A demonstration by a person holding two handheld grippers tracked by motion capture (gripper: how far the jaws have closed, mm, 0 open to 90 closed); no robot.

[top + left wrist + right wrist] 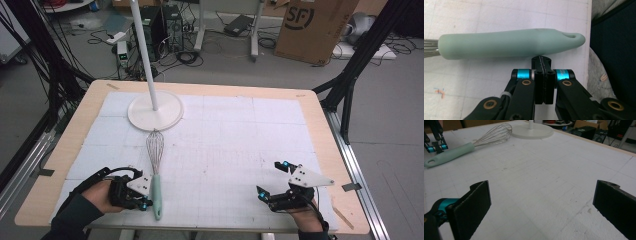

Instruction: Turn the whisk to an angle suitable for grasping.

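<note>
The table in front of you was a pale wooden top overlaid with a white gridded foam mat, and beyond its far edge the room held cables, computer towers and a cardboard box on a grey floor. At the far left of the mat stood a white lamp base with its pole rising from it. The whisk lay just near of that base, wire loops toward the far side, its mint-green handle pointing to the near edge. It looked light; the wire cage would flex and spring, while the handle looked stiff, smooth and probably a little slippery, so the thick middle of the handle seemed the best place to grip. Your left gripper had its jaws pressed together, empty, the tips right against the side of the handle toward its hanging-hole end. Your right gripper rested at the near right, well apart from the whisk, jaws spread wide with nothing between them.
</note>
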